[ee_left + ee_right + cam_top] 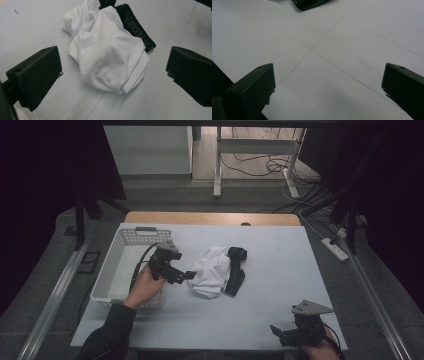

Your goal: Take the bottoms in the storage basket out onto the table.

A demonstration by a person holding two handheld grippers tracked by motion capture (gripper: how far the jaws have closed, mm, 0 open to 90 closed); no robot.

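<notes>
Left gripper [190, 275] jaws wide, at white cloth [212, 270] edge.

The white garment [107, 57] is a thin cloth with a fine mesh weave and a faint sheen, crumpled into soft folds; the black garment [136, 28] lying against it is a matt knit with woven grey lettering along its band. Under the white garment, the surface [352, 37] is a smooth, matt white sheet with thin seam lines, edged at the far side by bare pale wood. The basket [122, 265] near the white garment is white perforated plastic, and the left gripper [189, 275] and right gripper [276, 332] have matt black plastic jaws.
</notes>
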